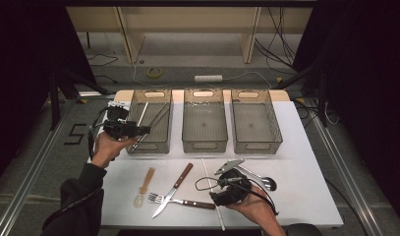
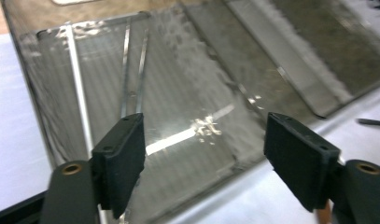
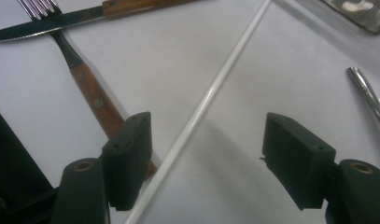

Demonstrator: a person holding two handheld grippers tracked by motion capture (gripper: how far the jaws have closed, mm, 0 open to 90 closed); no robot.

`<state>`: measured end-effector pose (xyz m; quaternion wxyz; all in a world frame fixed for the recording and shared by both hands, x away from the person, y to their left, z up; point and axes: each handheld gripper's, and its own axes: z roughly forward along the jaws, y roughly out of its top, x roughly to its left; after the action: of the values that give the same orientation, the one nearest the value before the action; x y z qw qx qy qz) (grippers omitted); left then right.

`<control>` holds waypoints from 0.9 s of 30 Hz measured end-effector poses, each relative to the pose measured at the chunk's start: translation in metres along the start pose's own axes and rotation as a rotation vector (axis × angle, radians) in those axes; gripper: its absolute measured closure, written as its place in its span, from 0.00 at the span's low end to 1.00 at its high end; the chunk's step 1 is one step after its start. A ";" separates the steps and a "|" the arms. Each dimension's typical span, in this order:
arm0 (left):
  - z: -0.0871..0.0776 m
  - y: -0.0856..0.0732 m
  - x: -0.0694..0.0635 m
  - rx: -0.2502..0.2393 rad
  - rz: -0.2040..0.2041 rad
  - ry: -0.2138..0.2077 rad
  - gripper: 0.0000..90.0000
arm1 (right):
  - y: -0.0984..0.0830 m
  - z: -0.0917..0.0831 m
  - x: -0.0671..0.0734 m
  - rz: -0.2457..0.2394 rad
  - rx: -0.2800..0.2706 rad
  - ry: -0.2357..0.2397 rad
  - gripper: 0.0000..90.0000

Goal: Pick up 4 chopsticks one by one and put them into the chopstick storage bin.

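Two grippers with jaws apart: the right gripper (image 3: 206, 163) straddles the white chopstick (image 3: 211, 91), whose long axis runs diagonally from lower left to upper right, while the left gripper (image 2: 204, 158) hangs empty over the left bin (image 1: 151, 147).

My left tongs (image 1: 138, 131) hang over the leftmost bin (image 1: 149, 142); a white stick (image 3: 211, 93) lies between my right tongs' (image 3: 208, 156) jaws, fork (image 3: 85, 88) left.

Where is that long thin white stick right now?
The white stick lies on the table near its front edge in the high view, just right of the wooden-handled fork, and runs between the right gripper's open jaws.
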<state>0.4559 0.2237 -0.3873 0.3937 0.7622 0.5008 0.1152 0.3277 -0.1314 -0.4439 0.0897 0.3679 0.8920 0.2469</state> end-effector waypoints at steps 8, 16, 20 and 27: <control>-0.026 -0.031 -0.017 -0.089 0.019 -0.042 0.23 | 0.004 0.003 -0.003 -0.001 0.061 -0.014 0.44; -0.026 -0.066 -0.035 -0.103 0.056 -0.080 0.20 | 0.011 0.008 -0.002 0.002 0.111 -0.010 0.56; -0.030 -0.076 -0.041 -0.126 0.071 -0.097 0.19 | 0.012 0.012 0.001 -0.001 0.135 -0.002 0.60; -0.033 -0.088 -0.048 -0.125 0.101 -0.095 0.19 | 0.012 0.019 0.003 -0.008 0.169 0.010 0.68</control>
<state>0.3550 0.2149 -0.4180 0.4573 0.7651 0.4343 0.1299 0.3395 -0.1146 -0.4536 0.0550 0.3695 0.9115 0.1723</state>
